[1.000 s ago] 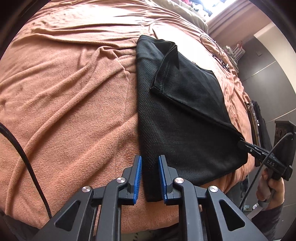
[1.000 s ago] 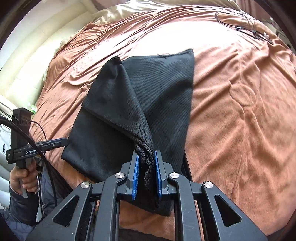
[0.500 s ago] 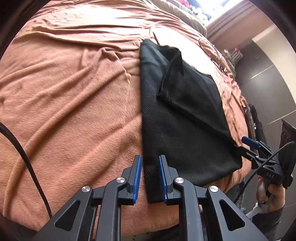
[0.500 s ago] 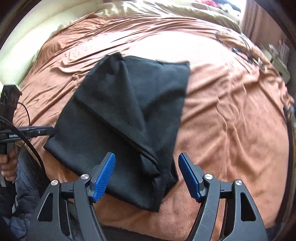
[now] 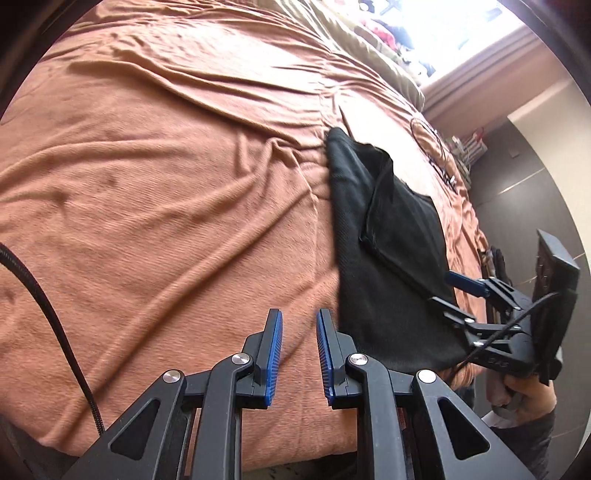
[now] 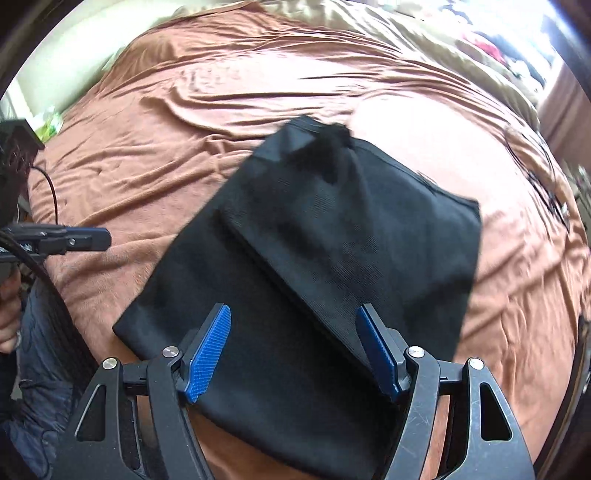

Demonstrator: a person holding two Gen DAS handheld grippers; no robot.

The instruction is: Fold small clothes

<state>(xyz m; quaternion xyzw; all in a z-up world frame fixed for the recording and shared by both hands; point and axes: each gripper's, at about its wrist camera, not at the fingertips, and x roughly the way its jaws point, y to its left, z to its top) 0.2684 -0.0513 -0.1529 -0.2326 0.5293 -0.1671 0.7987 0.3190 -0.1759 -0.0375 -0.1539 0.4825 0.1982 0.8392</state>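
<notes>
A black mesh garment (image 5: 388, 258) lies flat on the rust-brown bedspread (image 5: 166, 184), with one flap folded diagonally over its body (image 6: 332, 240). My left gripper (image 5: 299, 314) hovers over bare bedspread just left of the garment's near corner. A narrow gap shows between its blue pads, and nothing is in it. My right gripper (image 6: 293, 308) hangs above the garment's near edge with its jaws wide. They are closing slightly and touch no cloth. In the left wrist view the right gripper (image 5: 443, 290) is at the garment's right corner. The right wrist view shows the left gripper (image 6: 105, 236) off to the left.
A thin dark cable (image 6: 546, 184) lies coiled on the bed beyond the garment. Beige bedding (image 6: 424, 33) is bunched at the head end. A person's hand (image 5: 517, 398) holds the right gripper's handle off the bed's edge. A black cord (image 5: 44, 295) trails at the left.
The right gripper let go of the folded flap, opened wide and drew back. The flap now lies flat. The left gripper slid left off the garment's corner.
</notes>
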